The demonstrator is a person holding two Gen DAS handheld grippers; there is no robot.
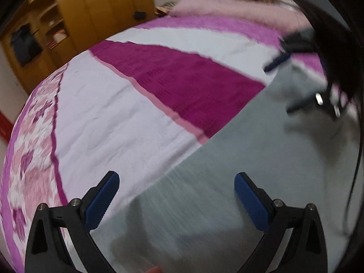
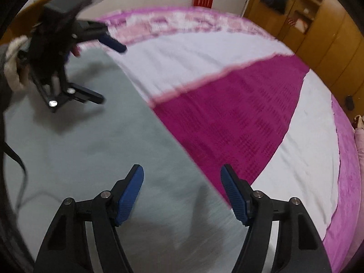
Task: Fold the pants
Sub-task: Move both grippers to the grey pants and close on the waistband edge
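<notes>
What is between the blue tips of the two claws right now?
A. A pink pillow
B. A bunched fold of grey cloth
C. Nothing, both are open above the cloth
C: the left claw and right claw both gape, with the grey pants lying flat beneath.

We see our left gripper (image 1: 176,195) built of matte black angular arms with triangular cut-outs, silver round screws at the pivots, and ribbed blue pads (image 1: 102,201) on the fingers. Our right gripper (image 2: 182,193) has the same black frame, silver screws and ribbed blue pads (image 2: 129,195). At the left edge of the right wrist view, a thin black cable (image 2: 16,159) trails beside a fleecy cream cuff (image 2: 12,68).
</notes>
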